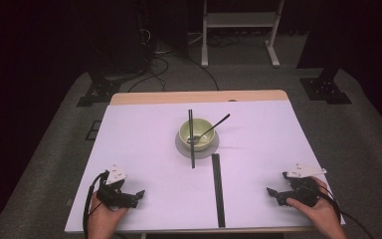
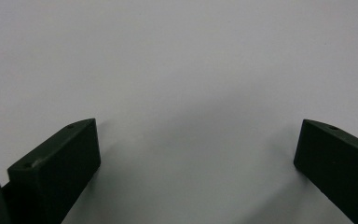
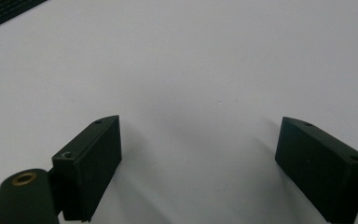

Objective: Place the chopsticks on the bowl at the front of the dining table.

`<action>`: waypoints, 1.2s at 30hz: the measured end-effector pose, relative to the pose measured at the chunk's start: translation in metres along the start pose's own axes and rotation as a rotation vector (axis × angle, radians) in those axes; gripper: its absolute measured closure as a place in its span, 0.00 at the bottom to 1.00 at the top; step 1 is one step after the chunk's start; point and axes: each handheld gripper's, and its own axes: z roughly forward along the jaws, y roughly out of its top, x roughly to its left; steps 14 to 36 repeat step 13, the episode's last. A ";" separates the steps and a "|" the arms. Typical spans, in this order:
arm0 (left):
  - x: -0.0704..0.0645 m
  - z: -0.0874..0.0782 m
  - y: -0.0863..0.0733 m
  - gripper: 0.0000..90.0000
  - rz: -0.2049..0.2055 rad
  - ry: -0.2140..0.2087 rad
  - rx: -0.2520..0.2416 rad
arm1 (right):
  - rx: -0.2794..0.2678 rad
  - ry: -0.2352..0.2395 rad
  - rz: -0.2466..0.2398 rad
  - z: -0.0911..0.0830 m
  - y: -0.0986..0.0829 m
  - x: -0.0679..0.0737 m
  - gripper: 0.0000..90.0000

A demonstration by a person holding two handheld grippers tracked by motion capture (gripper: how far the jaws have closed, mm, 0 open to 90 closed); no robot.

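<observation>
black jaws stand wide apart on both tools, with nothing between them but bare white tabletop (image 1: 144, 144). the left gripper (image 1: 135, 195) rests at the near edge in the person's left hand (image 1: 104, 214), and the right gripper (image 1: 273, 193) lies the same way in the right hand (image 1: 318, 209), each pointing inward toward the other. in the left gripper view the left gripper (image 2: 196, 149) shows empty table between its jaws, and in the right gripper view the right gripper (image 3: 198, 149) does too, with a dark ribbed strip (image 3: 7, 11) at its far left corner.

between the two grippers and a little ahead lies that same strip (image 1: 218, 189), flat on the table and running away from the person.

further ahead of both, well apart from either, a pale green bowl (image 1: 195, 133) sits on a grey saucer (image 1: 181, 147). a spoon (image 1: 211, 128) leans inside it, handle up over the rim on the right gripper's side. a thin dark stick (image 1: 191, 138) lies across the bowl, near end down on the table past the saucer, far end over the far rim.

i judge the bowl stiff, smooth and breakable, likely slippery on its curved wall; pinching the rim is the surer hold. the spoon looks light and rigid, best taken by the free handle. the stick is light and only balanced, so it may roll or tip if nudged; take it at the near end on the table
</observation>
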 end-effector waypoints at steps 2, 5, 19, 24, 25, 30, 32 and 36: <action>0.000 0.000 0.000 0.00 0.000 0.000 0.000 | -0.001 -0.001 -0.001 0.000 0.000 0.000 0.14; 0.000 0.000 0.000 0.00 0.001 0.000 0.000 | -0.001 -0.003 -0.003 0.000 0.000 0.000 0.14; 0.000 0.000 0.000 0.00 0.000 0.000 0.000 | 0.001 -0.002 -0.002 0.000 0.000 0.000 0.14; 0.000 0.000 0.000 0.00 0.000 0.000 0.000 | 0.001 -0.002 -0.002 0.000 0.000 0.000 0.14; 0.000 0.000 0.000 0.00 0.000 0.000 0.000 | 0.001 -0.002 -0.002 0.000 0.000 0.000 0.14; 0.000 0.000 0.000 0.00 0.000 0.000 0.000 | 0.001 -0.002 -0.002 0.000 0.000 0.000 0.14; 0.000 0.000 0.000 0.00 0.000 0.000 0.000 | 0.001 -0.002 -0.002 0.000 0.000 0.000 0.14; 0.000 0.000 0.000 0.00 0.000 0.000 0.000 | 0.001 -0.002 -0.002 0.000 0.000 0.000 0.14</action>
